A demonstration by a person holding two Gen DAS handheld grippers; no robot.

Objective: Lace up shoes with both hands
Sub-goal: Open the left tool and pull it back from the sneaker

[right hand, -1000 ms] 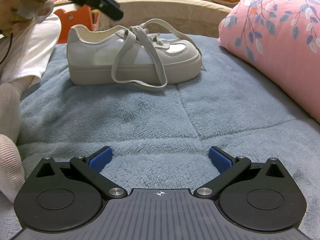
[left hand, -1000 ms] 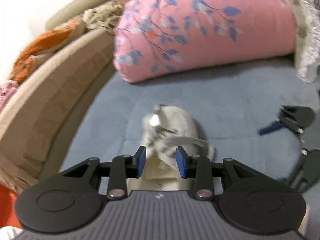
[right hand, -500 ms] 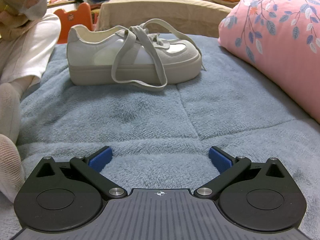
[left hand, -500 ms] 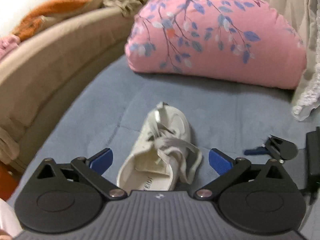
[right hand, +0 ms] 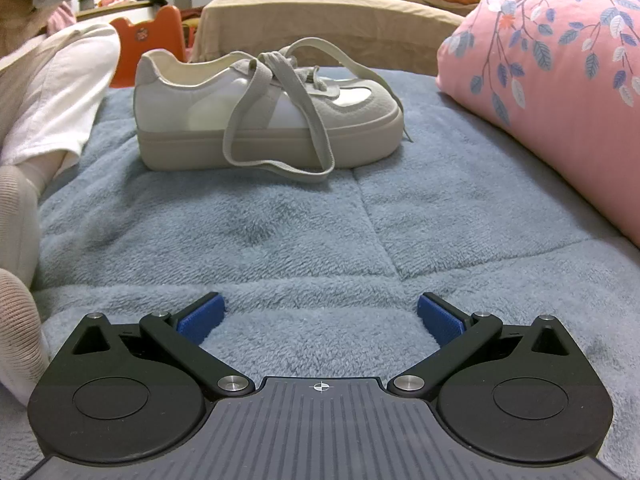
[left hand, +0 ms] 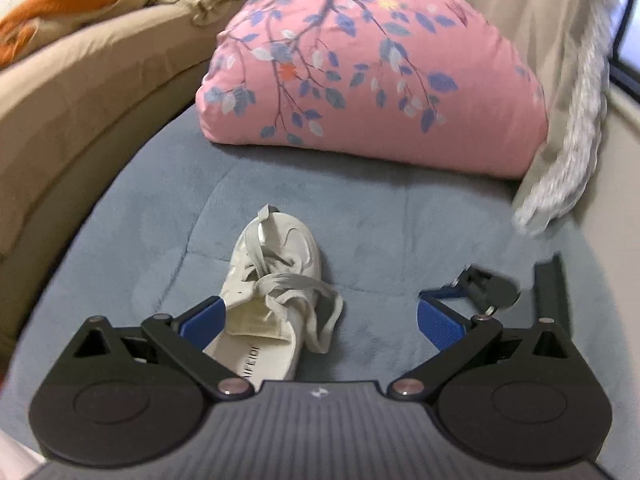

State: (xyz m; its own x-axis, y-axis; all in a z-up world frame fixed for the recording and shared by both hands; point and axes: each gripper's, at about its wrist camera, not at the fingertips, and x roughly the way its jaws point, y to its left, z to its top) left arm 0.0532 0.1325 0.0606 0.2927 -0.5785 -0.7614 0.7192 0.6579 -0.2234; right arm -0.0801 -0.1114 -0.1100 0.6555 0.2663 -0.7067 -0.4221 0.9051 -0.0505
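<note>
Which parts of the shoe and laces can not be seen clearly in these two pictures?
- Left wrist view: the shoe's heel is hidden behind the left hand-held gripper.
- Left wrist view: the insole print is cut off by that gripper.
- Right wrist view: the shoe's far side and eyelets are hidden by its body and the laces.

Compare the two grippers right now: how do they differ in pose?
The left gripper hangs above the shoe, looking down into its opening; the right gripper sits low over the blue blanket, well apart from the shoe, viewing it side-on. Both are wide open and hold nothing.
</note>
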